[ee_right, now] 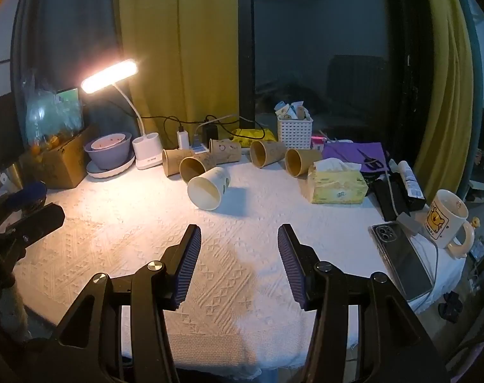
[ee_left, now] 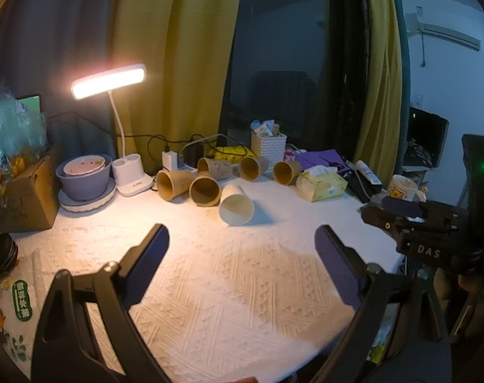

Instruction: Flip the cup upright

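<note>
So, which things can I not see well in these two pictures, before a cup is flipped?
- White cup: its base is hidden behind its own body in both wrist views.
- Brown cups: they overlap each other, so whether they touch is unclear.
- Cup prints: too small and blurred to read.
- Right gripper, left wrist view: seen side-on and dark, so its opening cannot be read there.
- Left gripper, right wrist view: cut off by the left edge.
</note>
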`<state>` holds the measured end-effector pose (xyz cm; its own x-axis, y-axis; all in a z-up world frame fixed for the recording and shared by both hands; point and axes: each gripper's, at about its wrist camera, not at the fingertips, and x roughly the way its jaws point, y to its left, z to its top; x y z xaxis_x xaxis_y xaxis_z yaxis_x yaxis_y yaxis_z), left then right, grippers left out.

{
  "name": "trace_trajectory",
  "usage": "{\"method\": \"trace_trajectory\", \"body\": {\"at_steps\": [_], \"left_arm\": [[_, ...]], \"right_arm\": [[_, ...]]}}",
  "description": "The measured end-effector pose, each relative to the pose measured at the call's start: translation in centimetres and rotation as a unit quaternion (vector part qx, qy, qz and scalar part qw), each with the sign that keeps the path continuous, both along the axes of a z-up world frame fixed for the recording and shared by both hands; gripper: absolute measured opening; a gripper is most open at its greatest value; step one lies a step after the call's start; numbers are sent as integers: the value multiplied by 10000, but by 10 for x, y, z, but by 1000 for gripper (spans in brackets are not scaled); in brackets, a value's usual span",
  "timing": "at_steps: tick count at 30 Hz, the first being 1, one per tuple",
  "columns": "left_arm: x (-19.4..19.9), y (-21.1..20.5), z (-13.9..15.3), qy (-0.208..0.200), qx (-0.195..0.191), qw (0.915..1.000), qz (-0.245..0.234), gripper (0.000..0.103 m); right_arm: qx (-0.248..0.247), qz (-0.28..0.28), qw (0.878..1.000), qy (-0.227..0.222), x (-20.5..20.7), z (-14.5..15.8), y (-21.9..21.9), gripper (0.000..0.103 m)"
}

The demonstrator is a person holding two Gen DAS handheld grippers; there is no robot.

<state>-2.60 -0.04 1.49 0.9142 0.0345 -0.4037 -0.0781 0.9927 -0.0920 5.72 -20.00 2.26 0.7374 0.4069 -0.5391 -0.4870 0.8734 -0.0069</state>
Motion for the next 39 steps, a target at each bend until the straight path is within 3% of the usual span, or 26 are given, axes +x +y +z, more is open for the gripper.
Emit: {"method": "trace_trajectory", "body": {"at_steps": [39], "left_arm": [[3,-5,0,54,6,10000,-51,94]], "right_arm": [[12,-32,10000,17,2,-1,-4,53]]}}
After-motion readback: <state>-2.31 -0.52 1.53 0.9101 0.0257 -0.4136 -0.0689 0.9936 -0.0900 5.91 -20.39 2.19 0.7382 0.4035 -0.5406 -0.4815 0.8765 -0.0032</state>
